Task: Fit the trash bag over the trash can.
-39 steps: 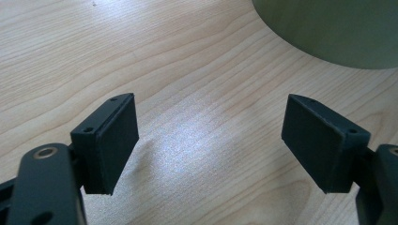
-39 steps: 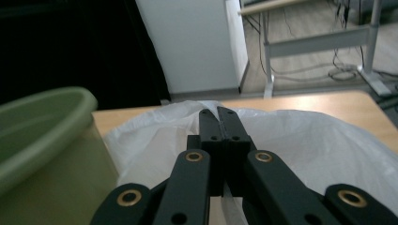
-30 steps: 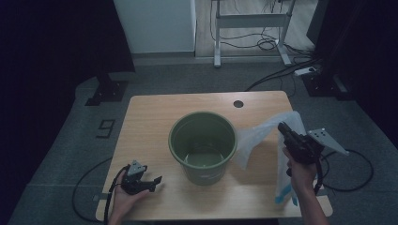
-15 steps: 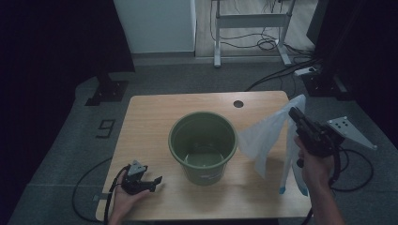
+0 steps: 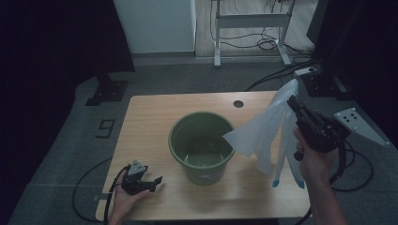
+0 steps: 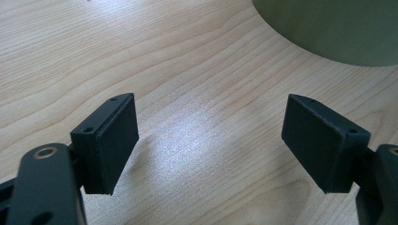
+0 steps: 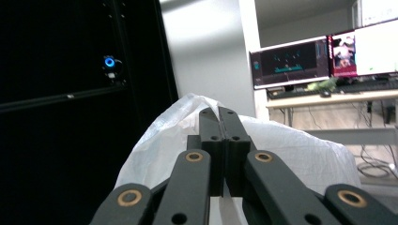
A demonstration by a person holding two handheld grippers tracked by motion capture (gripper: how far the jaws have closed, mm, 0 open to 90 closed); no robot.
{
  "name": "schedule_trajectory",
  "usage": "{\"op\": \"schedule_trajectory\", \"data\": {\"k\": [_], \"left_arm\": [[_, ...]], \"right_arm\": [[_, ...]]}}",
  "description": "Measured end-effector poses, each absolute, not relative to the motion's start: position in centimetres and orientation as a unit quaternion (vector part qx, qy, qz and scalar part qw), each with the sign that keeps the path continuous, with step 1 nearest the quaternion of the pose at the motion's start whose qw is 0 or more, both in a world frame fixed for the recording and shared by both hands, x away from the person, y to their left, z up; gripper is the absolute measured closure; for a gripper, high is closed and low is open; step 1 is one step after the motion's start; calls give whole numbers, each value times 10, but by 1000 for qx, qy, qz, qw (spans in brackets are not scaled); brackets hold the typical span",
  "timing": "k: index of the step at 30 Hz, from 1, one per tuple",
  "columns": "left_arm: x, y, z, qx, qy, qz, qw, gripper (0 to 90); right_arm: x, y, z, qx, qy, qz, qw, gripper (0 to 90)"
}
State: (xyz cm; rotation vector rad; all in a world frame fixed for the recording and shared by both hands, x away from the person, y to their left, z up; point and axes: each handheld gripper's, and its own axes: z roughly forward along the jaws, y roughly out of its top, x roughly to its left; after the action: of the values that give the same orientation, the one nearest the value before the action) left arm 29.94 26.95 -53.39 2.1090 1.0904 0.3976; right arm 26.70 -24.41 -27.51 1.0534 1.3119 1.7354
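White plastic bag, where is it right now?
In the high view the thin white plastic bag hangs from the shut right claw, above the table's right side, just right of the round green bucket.

Bucket: olive green inside and out, pale label patch low on its wall. Bag: white, translucent, blue tips at its 6 o'clock ends. Table: light wood grain, dark round hole at 12 o'clock. Both grippers: matte black.
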Motion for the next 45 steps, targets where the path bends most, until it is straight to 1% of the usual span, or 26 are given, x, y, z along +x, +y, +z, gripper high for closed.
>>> {"op": "schedule_trajectory", "data": {"k": [4, 7, 8, 10, 11, 20, 23, 41, 45], "left_arm": [[300, 269, -534, 818, 423, 153, 360, 185], [300, 269, -535, 818, 423, 152, 360, 185], [300, 269, -535, 818, 423, 152, 359, 185], [300, 269, -535, 818, 423, 151, 359, 185], [300, 269, -535, 819, 422, 152, 358, 185], [301, 269, -536, 821, 421, 151, 356, 185], [301, 269, -536, 820, 421, 151, 356, 185], [302, 268, -537, 824, 420, 148, 351, 185], [302, 268, -537, 824, 420, 148, 351, 185]], "right_arm": [[263, -231, -256, 387, 507, 681, 360, 890], [265, -225, -251, 382, 506, 684, 359, 890], [268, -218, -244, 378, 505, 692, 352, 890], [269, -215, -242, 376, 505, 693, 351, 890], [272, -207, -237, 372, 506, 696, 348, 890], [279, -183, -229, 356, 518, 699, 341, 890], [279, -175, -221, 349, 519, 702, 341, 890], [273, -154, -203, 324, 527, 707, 342, 890], [273, -151, -204, 321, 533, 703, 344, 890]]}}
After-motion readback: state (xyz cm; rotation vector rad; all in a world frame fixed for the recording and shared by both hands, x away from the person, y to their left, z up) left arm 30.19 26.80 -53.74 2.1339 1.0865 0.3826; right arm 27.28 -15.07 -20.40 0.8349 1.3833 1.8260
